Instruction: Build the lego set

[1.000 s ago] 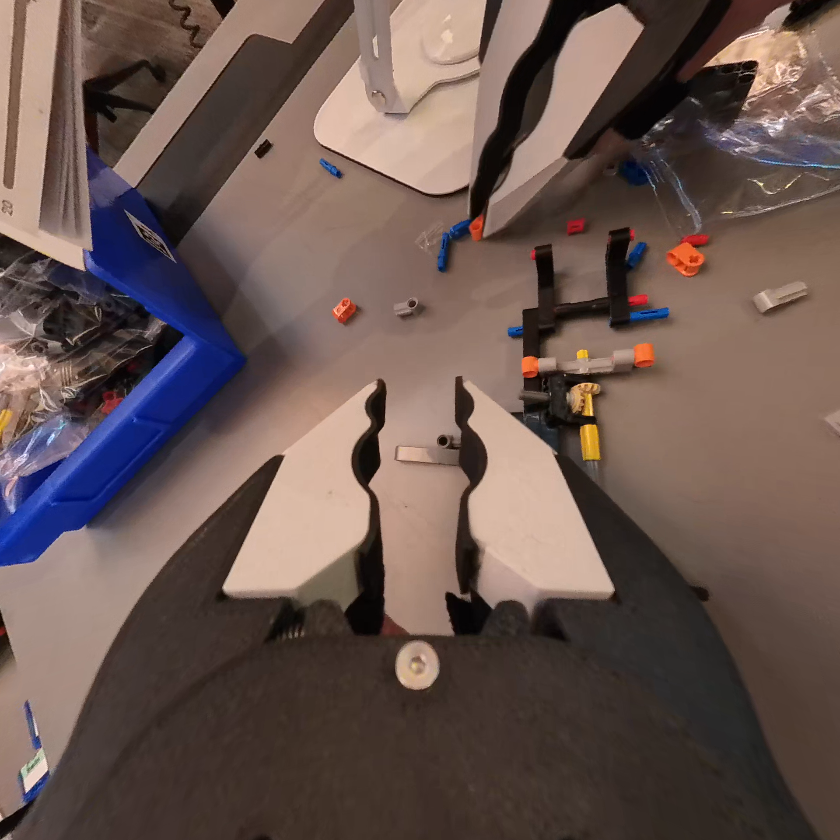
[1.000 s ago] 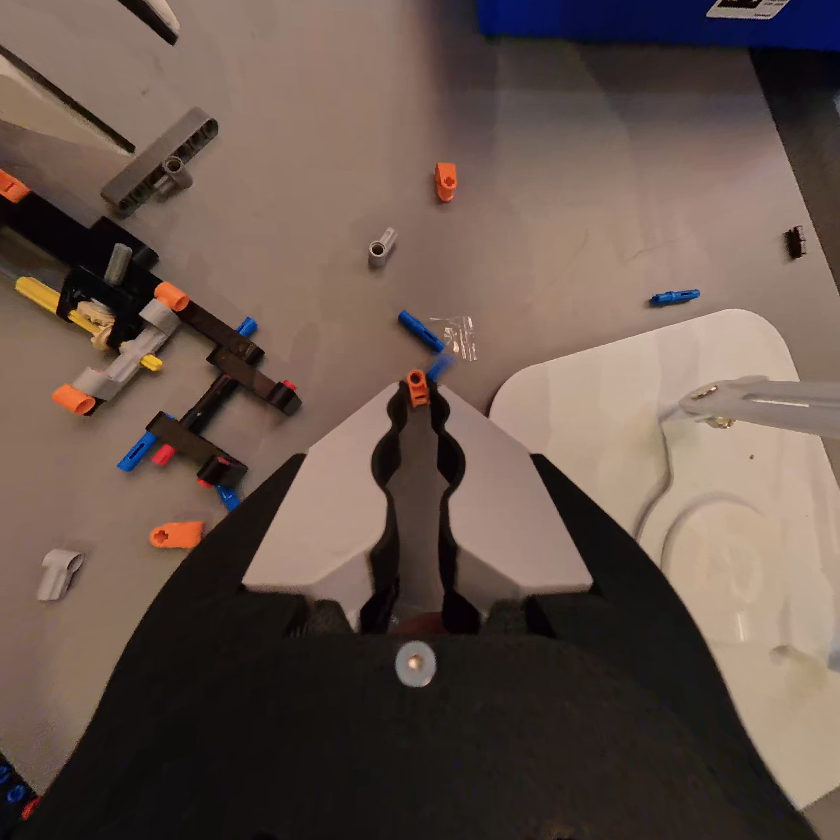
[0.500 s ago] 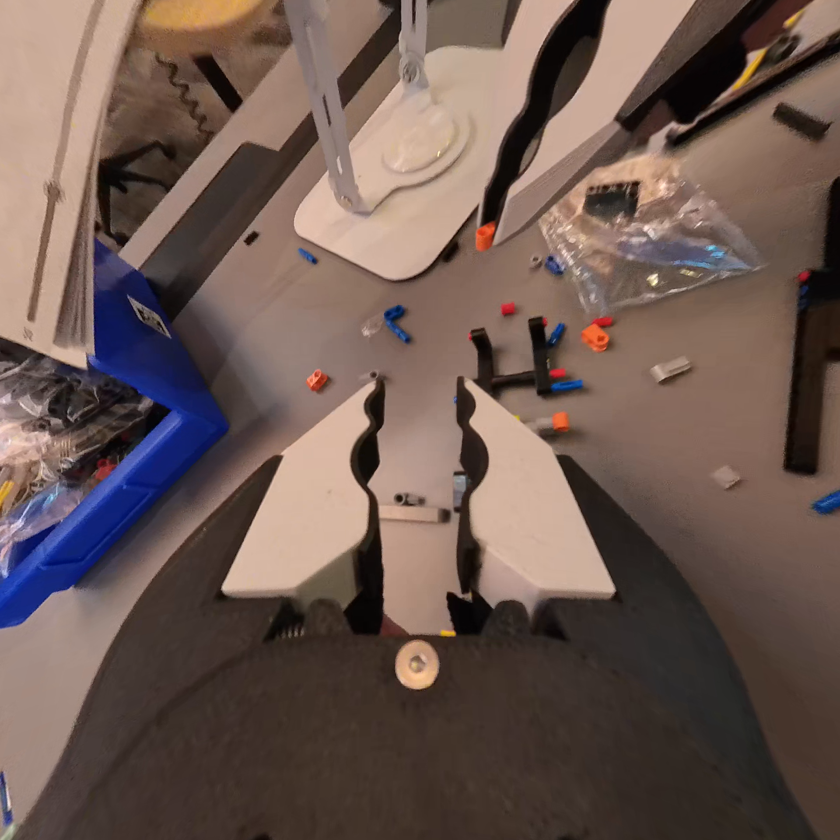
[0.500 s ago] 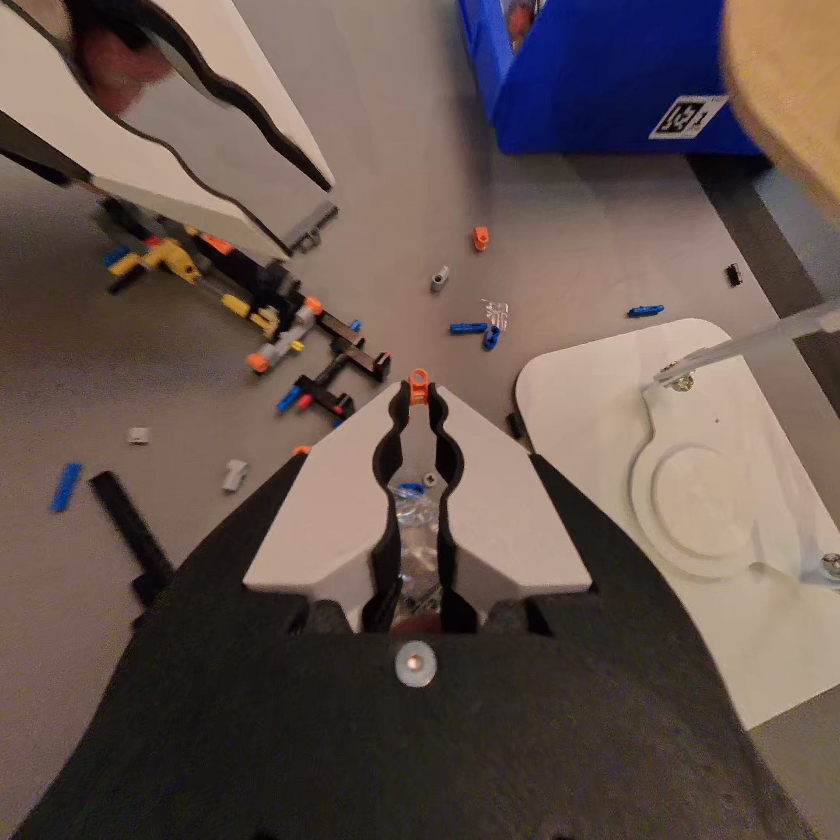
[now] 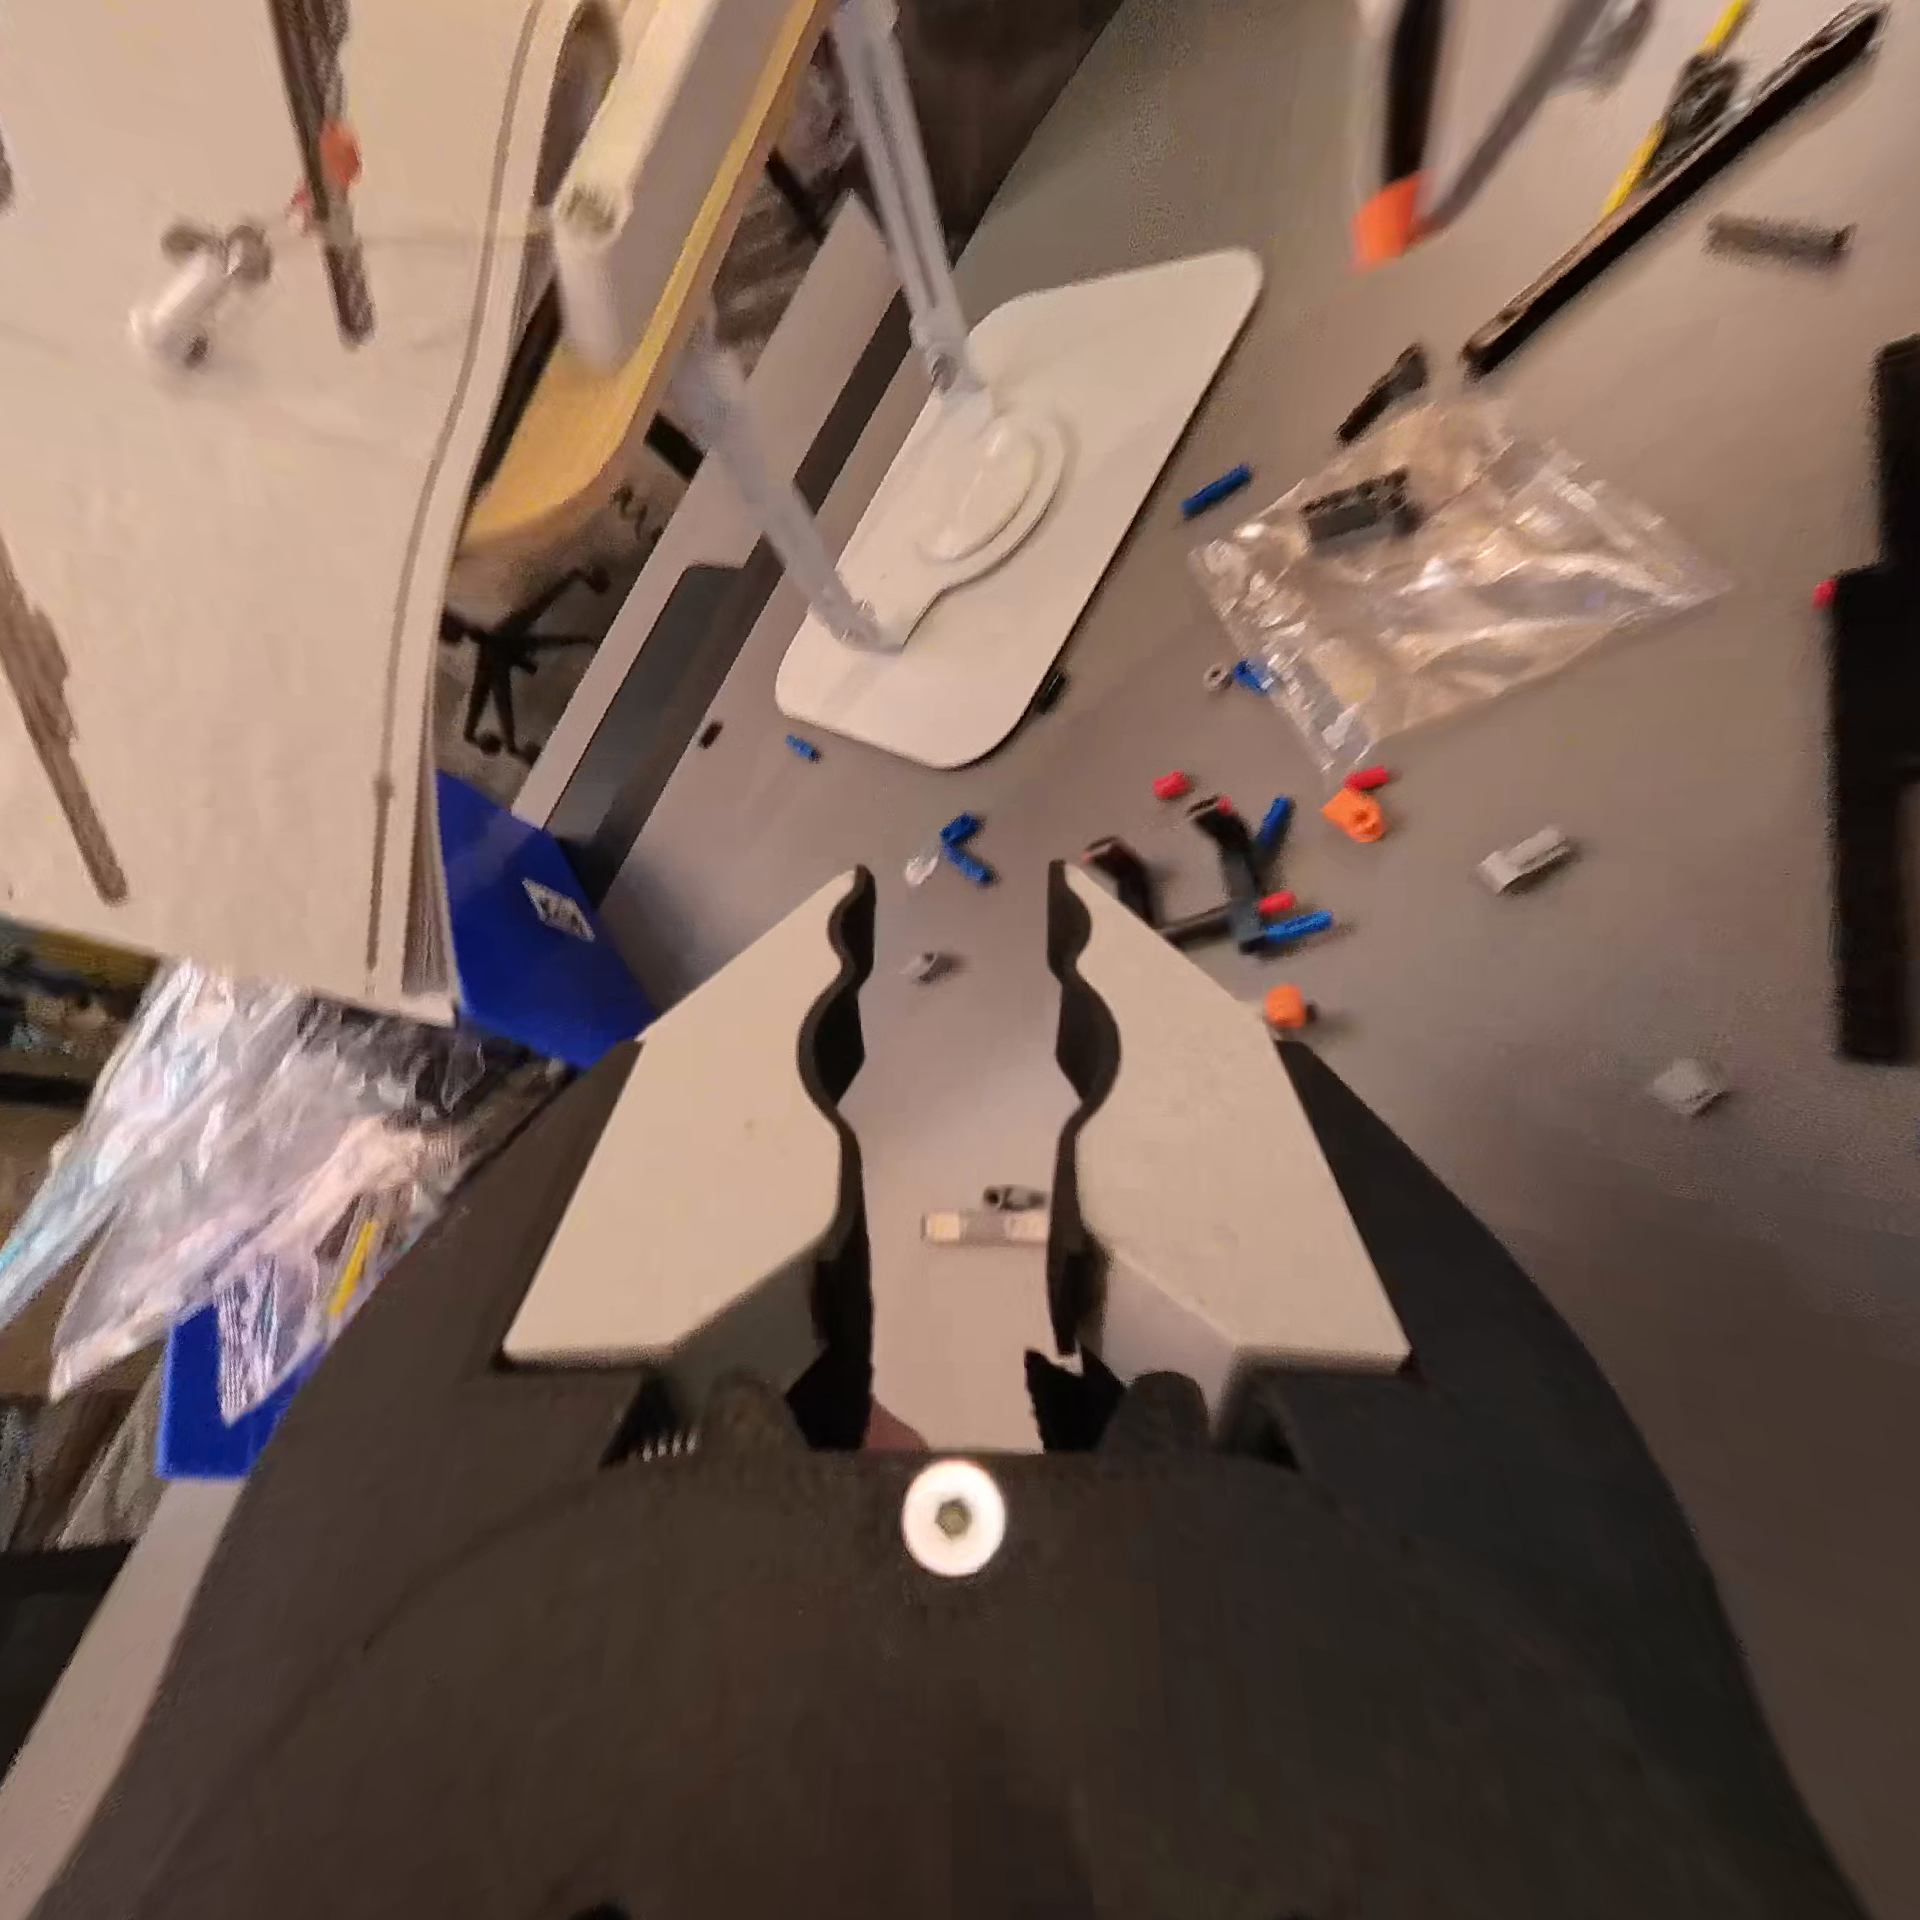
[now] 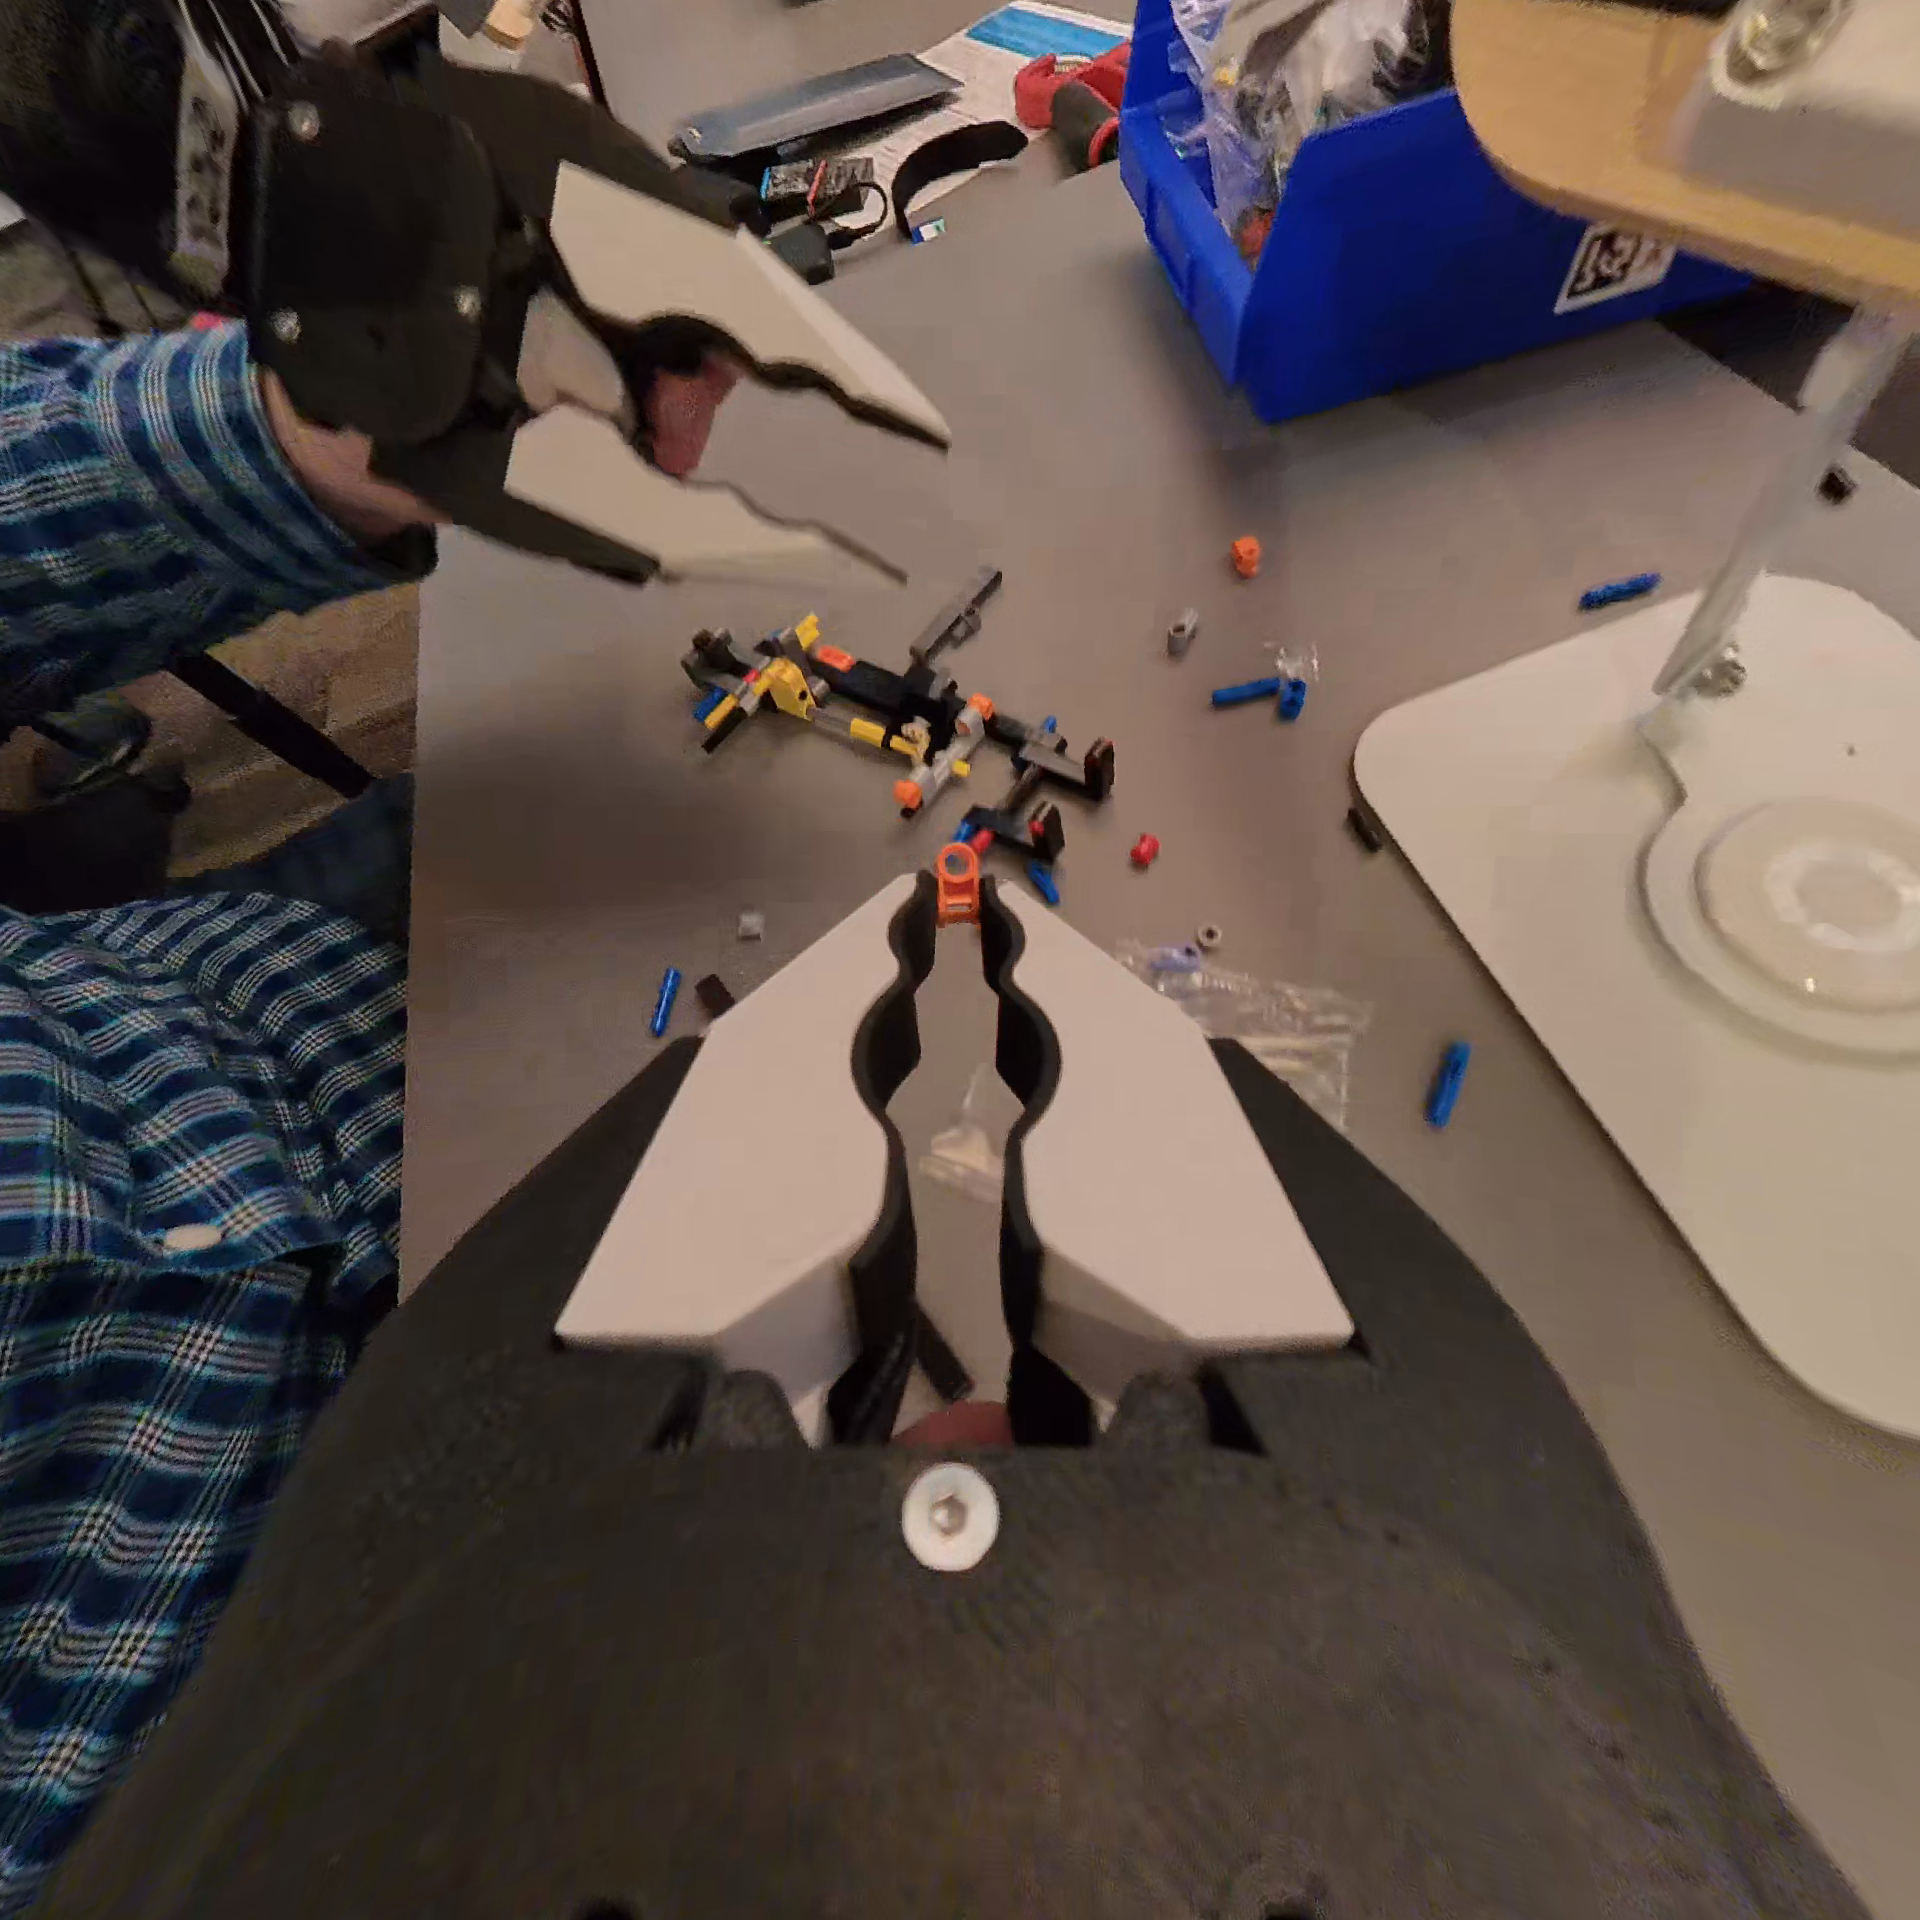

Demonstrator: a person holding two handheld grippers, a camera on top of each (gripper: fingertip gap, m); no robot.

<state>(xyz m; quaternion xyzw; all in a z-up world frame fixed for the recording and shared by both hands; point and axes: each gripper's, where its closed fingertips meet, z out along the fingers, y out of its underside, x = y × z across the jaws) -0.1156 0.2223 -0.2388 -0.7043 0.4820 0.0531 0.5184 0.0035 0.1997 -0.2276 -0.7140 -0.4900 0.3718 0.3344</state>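
My right gripper (image 6: pixel 956 896) is shut on a small orange connector (image 6: pixel 956 883), pinched at the fingertips and held high above the grey table. The partly built black, yellow and grey lego chassis (image 6: pixel 883 717) lies on the table ahead of it. My left gripper (image 5: pixel 961 883) is open and empty, high over the table; it also shows in the right wrist view (image 6: pixel 920 509), above and left of the chassis. A grey beam (image 5: pixel 982 1226) lies below, seen between its fingers. The chassis's black end frame (image 5: pixel 1236 894) shows just right of the left fingertips. The left wrist view is blurred.
Loose blue pins, orange (image 5: pixel 1356 810) and grey pieces are scattered around the chassis. A clear plastic bag (image 5: pixel 1455 582), a white stand base (image 6: pixel 1662 935) and a blue parts bin (image 6: pixel 1351 260) sit on the table. An instruction booklet (image 5: pixel 208 520) stands left. A plaid sleeve (image 6: pixel 156 1143) is close. The left gripper's tips are roughly 12 centimeters from the right gripper's.
Both grippers have risen well above the table and tilted back, so the pieces look smaller. The right gripper still holds the orange connector; the left stays open.
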